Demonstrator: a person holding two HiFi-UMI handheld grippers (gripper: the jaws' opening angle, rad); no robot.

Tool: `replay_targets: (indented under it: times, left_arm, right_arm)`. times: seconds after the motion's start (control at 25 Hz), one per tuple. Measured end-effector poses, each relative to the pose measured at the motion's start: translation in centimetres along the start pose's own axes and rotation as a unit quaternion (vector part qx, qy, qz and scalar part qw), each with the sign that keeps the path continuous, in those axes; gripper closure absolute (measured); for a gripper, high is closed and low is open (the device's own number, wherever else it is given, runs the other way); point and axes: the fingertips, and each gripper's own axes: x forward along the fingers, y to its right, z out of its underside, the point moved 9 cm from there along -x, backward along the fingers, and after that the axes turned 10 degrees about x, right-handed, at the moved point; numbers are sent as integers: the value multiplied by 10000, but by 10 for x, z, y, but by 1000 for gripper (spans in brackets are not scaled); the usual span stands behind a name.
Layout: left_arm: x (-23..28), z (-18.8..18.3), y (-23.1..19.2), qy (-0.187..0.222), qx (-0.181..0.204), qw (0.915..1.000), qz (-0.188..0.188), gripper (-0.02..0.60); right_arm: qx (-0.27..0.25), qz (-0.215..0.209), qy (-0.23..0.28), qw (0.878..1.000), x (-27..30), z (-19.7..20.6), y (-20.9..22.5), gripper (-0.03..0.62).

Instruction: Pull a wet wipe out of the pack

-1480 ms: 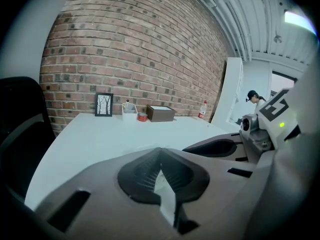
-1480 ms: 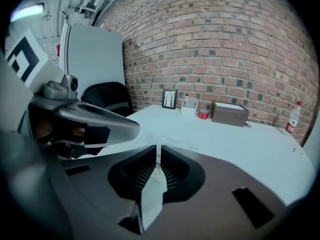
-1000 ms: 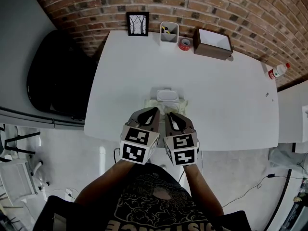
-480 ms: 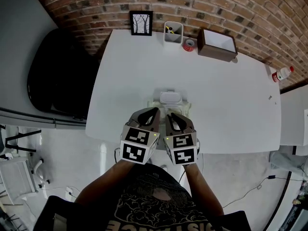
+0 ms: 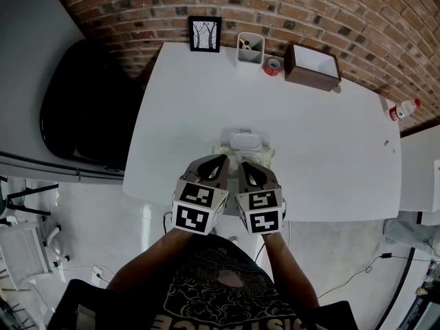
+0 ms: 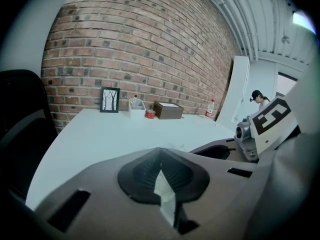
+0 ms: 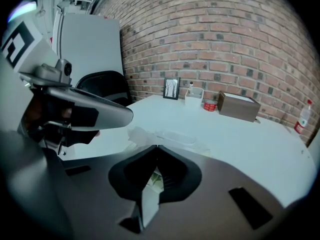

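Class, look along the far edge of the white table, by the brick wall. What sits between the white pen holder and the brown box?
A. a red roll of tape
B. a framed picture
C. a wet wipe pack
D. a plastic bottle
A: in the head view the red roll of tape sits right between the white pen holder and the brown box.

Table left: bare, open from front edge to back row.
Table right: bare, wide pass, only bottle at far corner.
Centre front: wipe pack just ahead of both grippers, blocks low forward path.
Back edge: picture frame, pen cup, tape roll, brown box in a row, well apart from pack.
Left side: black chair beside table.
Between left gripper and right gripper: narrow gap only.
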Motion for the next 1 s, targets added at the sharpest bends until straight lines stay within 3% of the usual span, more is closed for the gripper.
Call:
replay_targets:
  times: [1.0]
  left_arm:
    - [-7, -15, 14, 202, 194, 9996, -8, 569]
  right_arm:
    - [172, 36, 563, 9983, -30, -22, 5, 579]
